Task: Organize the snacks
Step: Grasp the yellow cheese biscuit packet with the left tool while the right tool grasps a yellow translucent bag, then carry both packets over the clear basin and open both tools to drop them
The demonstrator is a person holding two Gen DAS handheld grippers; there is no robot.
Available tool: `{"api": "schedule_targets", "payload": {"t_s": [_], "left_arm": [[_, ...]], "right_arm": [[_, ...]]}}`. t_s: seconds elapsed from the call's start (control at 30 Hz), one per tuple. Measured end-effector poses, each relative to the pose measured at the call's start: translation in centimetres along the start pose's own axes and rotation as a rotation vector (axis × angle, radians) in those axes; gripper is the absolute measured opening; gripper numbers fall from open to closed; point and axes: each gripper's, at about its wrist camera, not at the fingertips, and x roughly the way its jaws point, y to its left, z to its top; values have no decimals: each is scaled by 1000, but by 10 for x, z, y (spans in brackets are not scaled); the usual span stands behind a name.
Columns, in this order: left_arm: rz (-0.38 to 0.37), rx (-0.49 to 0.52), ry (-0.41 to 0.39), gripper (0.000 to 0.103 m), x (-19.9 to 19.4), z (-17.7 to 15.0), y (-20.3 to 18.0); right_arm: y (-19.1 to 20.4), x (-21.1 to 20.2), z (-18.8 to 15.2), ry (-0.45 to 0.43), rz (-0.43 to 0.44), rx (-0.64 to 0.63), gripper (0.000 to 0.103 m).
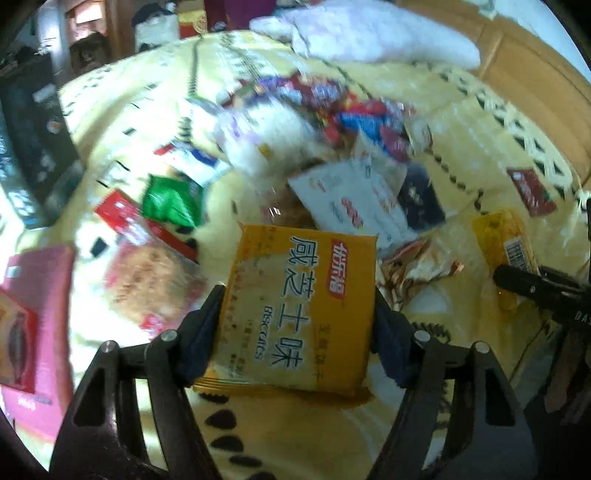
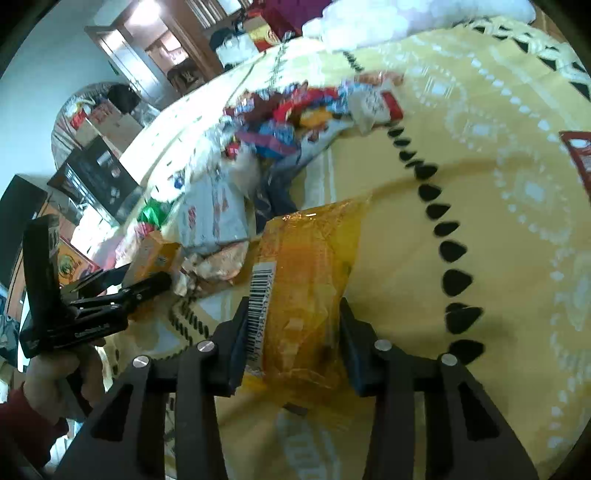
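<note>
My left gripper [image 1: 297, 314] is shut on a yellow biscuit packet [image 1: 295, 310] with Chinese print, held above the yellow bedspread. My right gripper [image 2: 291, 325] is shut on a second yellow packet [image 2: 306, 280], barcode side up. That packet [image 1: 506, 243] and the right gripper's fingers [image 1: 524, 282] show at the right of the left wrist view. The left gripper [image 2: 147, 284] with its packet [image 2: 155, 258] shows at the left of the right wrist view. A heap of mixed snack wrappers [image 1: 332, 110] lies farther back on the bed.
White snack bags [image 1: 354, 199], a green packet [image 1: 173, 199], a red box [image 1: 125, 218], a round cake pack [image 1: 155, 273] and a pink box [image 1: 37, 325] lie scattered on the bedspread [image 2: 480, 221]. A dark red packet [image 1: 532, 192] lies at the right. Pillows [image 1: 369, 33] sit at the head.
</note>
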Motion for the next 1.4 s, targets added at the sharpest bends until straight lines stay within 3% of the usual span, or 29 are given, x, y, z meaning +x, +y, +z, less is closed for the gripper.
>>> {"api": "schedule_targets", "payload": {"t_s": [0.27, 0.53, 0.83, 1.4], "left_arm": [[63, -47, -150, 74, -72, 21, 9], [198, -94, -265, 74, -125, 35, 32], [327, -115, -367, 74, -181, 29, 59], [503, -324, -496, 74, -276, 0, 171]], "right_arm": [[30, -36, 25, -79, 14, -70, 45], [95, -54, 60, -147, 40, -183, 45], [174, -67, 87, -200, 115, -288, 45], [353, -83, 102, -245, 335, -489, 46]]}}
